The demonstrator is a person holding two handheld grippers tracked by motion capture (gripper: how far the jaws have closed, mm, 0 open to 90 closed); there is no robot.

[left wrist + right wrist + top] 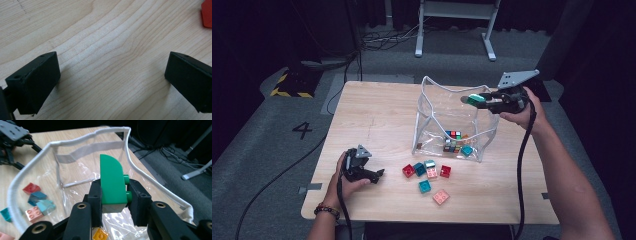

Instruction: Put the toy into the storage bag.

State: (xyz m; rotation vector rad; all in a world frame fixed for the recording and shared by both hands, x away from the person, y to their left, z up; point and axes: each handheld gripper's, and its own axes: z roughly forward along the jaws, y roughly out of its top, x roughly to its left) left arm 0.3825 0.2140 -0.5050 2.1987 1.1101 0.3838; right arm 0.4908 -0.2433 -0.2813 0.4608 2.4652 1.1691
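Right tongs [113,195] pinching green brick [112,182] above clear pouch [432,107]; left tongs [112,75] spread, idle; six bricks [428,175] left on worktop [377,115].

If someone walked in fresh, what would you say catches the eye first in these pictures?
First the curved green plastic brick, clamped in the right gripper over the open top of the clear plastic bag with a white corded rim, which stands on the far right part of the light wooden table with a few bricks inside. Next, the loose red, teal and pink bricks scattered in front of the bag. The left gripper rests open at the near left.
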